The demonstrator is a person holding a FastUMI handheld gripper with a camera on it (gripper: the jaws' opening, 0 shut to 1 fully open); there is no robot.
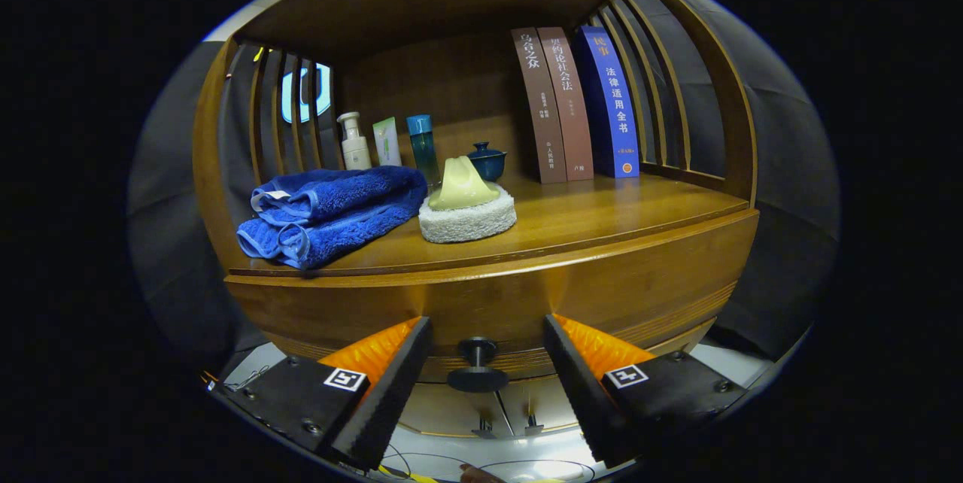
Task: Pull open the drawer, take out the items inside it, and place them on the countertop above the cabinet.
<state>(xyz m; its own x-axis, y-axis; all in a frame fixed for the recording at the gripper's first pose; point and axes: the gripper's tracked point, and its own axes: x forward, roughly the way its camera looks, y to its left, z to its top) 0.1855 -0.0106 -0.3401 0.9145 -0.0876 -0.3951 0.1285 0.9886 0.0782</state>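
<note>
Glossy brown wood makes up the cabinet, and its drawer [496, 302] is a smooth curved front, closed, with fine grooves along its lower edge. My hand-held gripper [487, 385] is spread wide, its two black fingers [391, 385] ribbed on the inner faces and backed with orange, not touching anything. The drawer's knob [478, 366], a dark round button on a short stem, sits between the fingers, apart from both.

Above the drawer lies the counter [602, 216], a polished plank surface with slatted wooden sides. Directly above the knob rests a rough white sponge pad [468, 221] with a smooth, pale yellow moulded handle on top. Left of the pad a plush blue towel [331, 212] lies folded. Behind these stand a white pump bottle [354, 143], a pale tube [387, 141], a translucent teal bottle [423, 144] and a small dark blue lidded pot [487, 161]. Right of the pot, three hardback books [575, 107] lean together, two brown, one blue.
</note>
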